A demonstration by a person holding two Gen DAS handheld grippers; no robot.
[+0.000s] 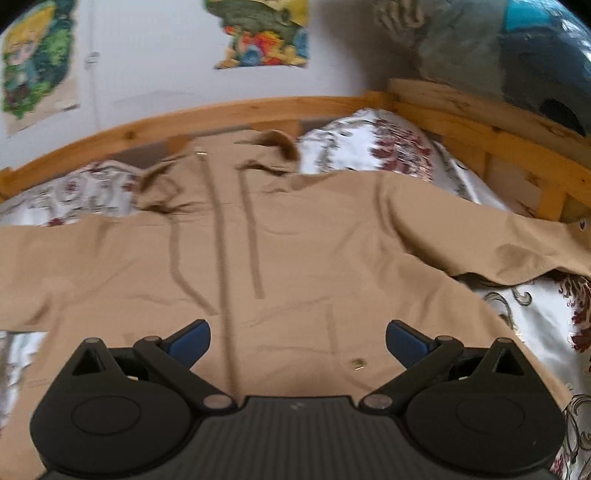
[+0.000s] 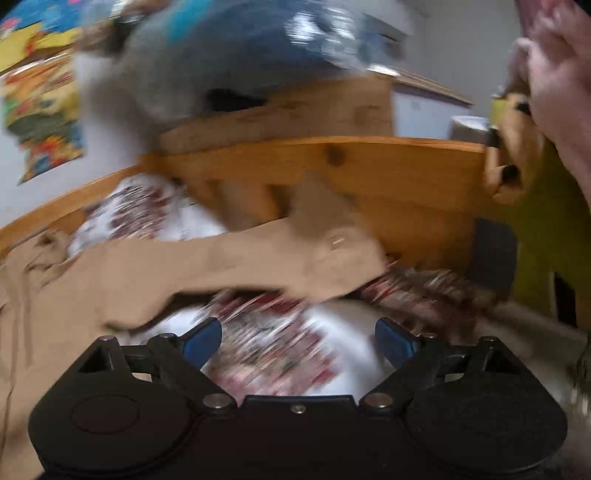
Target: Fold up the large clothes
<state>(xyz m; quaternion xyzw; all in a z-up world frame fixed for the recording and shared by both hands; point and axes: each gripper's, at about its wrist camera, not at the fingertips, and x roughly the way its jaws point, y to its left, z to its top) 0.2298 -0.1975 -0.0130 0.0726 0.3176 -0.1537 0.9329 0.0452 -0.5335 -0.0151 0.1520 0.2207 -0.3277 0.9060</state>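
A large tan hooded jacket [image 1: 295,240] lies spread front-up on a bed, zipper running down its middle, both sleeves stretched out to the sides. My left gripper [image 1: 297,343] is open and empty, hovering over the jacket's lower front. In the blurred right wrist view the jacket's right sleeve [image 2: 229,266] lies across the floral bedcover [image 2: 280,354]. My right gripper [image 2: 297,341] is open and empty above the bedcover, just short of the sleeve's cuff [image 2: 340,251].
A wooden bed rail [image 1: 229,110] runs along the far side and a wooden headboard [image 2: 369,173] stands at the right. A white floral pillow [image 1: 369,144] lies by the hood. Blue and grey bedding [image 1: 517,55] hangs over the headboard. Posters [image 1: 266,33] hang on the wall.
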